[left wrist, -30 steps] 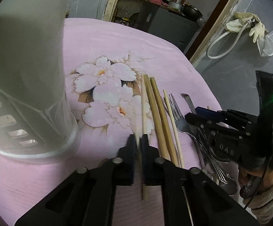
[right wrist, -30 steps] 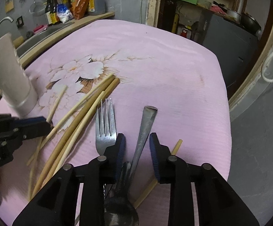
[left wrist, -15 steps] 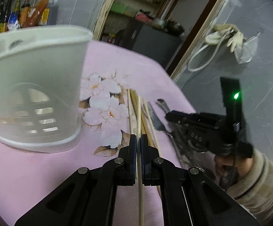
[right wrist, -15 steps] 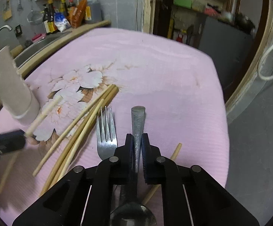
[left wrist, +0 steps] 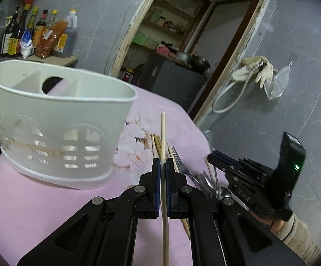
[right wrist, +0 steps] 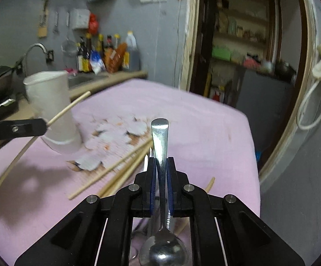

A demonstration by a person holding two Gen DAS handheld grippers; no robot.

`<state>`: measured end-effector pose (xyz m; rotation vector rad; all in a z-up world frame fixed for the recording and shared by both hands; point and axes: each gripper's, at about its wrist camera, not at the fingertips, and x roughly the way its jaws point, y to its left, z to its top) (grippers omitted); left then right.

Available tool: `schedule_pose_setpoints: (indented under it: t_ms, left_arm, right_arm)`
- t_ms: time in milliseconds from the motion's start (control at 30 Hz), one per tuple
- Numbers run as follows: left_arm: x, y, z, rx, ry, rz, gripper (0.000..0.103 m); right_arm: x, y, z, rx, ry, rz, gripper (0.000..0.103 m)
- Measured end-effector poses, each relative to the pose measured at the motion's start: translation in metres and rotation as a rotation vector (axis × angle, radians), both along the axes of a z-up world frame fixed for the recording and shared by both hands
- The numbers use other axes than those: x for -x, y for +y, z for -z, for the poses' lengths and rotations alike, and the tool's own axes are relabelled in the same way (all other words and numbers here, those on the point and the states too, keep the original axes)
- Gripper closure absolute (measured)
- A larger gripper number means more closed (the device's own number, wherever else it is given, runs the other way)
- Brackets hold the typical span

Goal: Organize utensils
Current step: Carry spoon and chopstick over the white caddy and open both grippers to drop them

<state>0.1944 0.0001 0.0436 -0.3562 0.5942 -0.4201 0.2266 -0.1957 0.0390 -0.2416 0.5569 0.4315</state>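
While both units hover above table (left wrist: 38, 210):
Left gripper (left wrist: 163, 168): clamped on chopstick (left wrist: 163, 137).
Right gripper (right wrist: 161, 168): clamped on spoon (right wrist: 160, 137).

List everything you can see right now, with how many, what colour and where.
Utensil holder: one, white, with dividers, standing on the table's left side.
Held chopstick: one, pale wood, clamped in the left gripper, above the table.
Held spoon: one, silver, handle forward, clamped in the right gripper.
Loose chopsticks: several, pale wood, lying on the cloth by the flower print.
Fork: one, silver, lying beside the loose chopsticks.
Tablecloth: one, pink with white flowers, covering the table.
Bottles: several, dark and orange, on the counter behind.
Gloves: pale, hanging on the grey wall.
Left gripper: black, shut.
Right gripper: black, shut.
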Motion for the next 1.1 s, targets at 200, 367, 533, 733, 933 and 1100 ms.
schedule_pose_setpoints:
  t_ms: [200,367,533,733,933,1100]
  left_arm:
    - [0.006,0.014,-0.011,0.034,-0.037,-0.028,0.101]
    - [0.011,0.030,-0.026,0.063,-0.092,-0.054,0.101]
    - [0.011,0.048,-0.049,0.059,-0.152,-0.098,0.101]
    - [0.005,0.078,-0.070,0.058,-0.212,-0.172,0.101]
    - [-0.013,0.122,-0.089,0.085,-0.281,-0.277,0.101]
    - [-0.029,0.161,-0.104,0.127,-0.357,-0.363,0.101]
  right_arm:
    - [0.019,-0.003,-0.013,-0.065,-0.108,-0.017,0.097]
    - [0.029,-0.003,-0.021,-0.115,-0.167,-0.017,0.097]
    - [0.032,0.002,-0.036,-0.169,-0.215,-0.033,0.097]
    - [0.028,0.019,-0.052,-0.210,-0.253,-0.072,0.097]
    - [0.025,0.039,-0.074,-0.227,-0.279,-0.124,0.097]
    - [0.023,0.056,-0.100,-0.276,-0.313,-0.176,0.097]
